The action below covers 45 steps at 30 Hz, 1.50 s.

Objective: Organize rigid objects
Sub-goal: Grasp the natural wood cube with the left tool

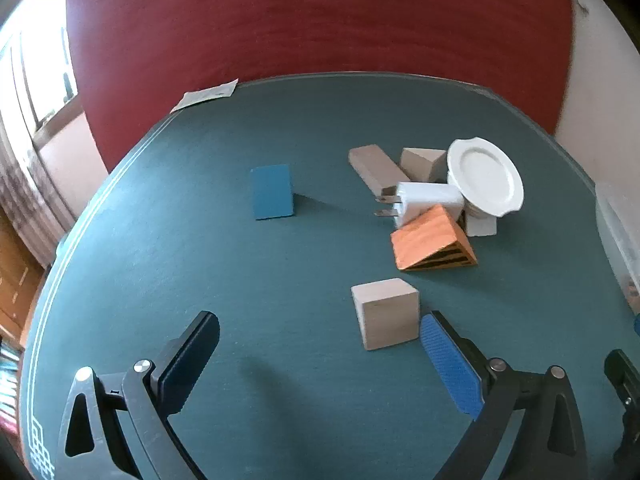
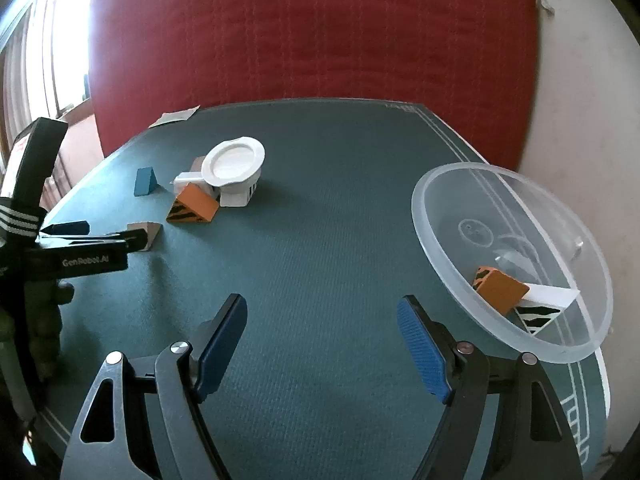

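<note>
Pointing left, the white charger (image 1: 430, 200) lies lengthwise against the plate (image 1: 486, 176).

Bare mat (image 1: 280, 280) lies open left of the cube (image 1: 386, 314), up to the blue block (image 1: 272, 192). Beyond the cube, wedge (image 1: 430, 244), plug (image 1: 424, 200) and plate (image 1: 484, 176) crowd together, touching.

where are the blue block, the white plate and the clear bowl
blue block (image 1: 272, 191): left wrist view, middle of its broad blue face
white plate (image 1: 485, 176): left wrist view, centre of its tilted inner surface
clear bowl (image 2: 448, 216): right wrist view, left inner wall below the rim
</note>
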Motion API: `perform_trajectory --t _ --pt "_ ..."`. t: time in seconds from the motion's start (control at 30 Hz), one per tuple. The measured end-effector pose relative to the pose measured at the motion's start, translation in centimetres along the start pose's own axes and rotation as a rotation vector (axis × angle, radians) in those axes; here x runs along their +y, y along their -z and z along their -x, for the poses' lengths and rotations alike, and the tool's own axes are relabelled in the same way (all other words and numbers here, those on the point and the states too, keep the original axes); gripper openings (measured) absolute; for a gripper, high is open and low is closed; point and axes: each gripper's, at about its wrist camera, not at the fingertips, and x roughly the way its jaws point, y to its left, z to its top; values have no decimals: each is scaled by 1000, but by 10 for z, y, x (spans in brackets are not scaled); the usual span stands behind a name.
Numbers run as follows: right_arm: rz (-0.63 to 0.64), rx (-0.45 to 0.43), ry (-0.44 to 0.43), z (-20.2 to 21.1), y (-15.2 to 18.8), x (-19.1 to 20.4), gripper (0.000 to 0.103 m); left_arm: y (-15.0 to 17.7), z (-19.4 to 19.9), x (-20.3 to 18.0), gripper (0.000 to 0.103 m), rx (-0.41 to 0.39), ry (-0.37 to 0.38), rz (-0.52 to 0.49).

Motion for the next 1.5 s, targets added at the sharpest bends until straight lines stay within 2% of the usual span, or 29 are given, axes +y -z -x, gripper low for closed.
perform_trajectory --t 0.13,0.17,0.2,0.3,0.33,0.4,0.43,0.47,0.5,0.63,0.9,1.07,1.3,1.5 --pt "1 4 1 -1 0 1 79 -2 -1 -2 101 5 18 18" --pt "2 5 0 -1 0 1 79 -3 -2 -1 96 8 20 25" --pt "3 6 1 -1 0 1 79 -4 -4 -2 86 13 22 28" --pt "4 8 2 -1 0 2 79 -7 -9 -3 69 28 55 37" --pt "3 8 2 -1 0 2 79 -7 -8 -4 66 27 63 32" --pt "5 8 -1 -1 0 2 79 -6 -6 -6 50 20 81 14" --pt "5 9 -4 -2 0 3 79 -5 -4 -8 45 15 88 1" --pt "5 10 -11 -2 0 4 79 -4 -2 -9 35 14 96 -7" --pt "0 15 -25 -3 -1 4 79 -3 -1 -10 31 14 105 -14" --pt "-14 27 -97 -9 -9 9 79 1 4 -7 31 10 107 -23" --pt "65 69 -306 -43 -41 48 79 4 24 17 31 -38 86 -9" --pt "81 85 -381 -67 -61 66 79 6 32 31 31 -55 82 -7" --pt "134 118 -418 -96 -76 91 78 11 37 41 31 -66 97 -7" --pt "166 122 -409 -114 -91 106 78 9 38 51 31 -61 109 18"
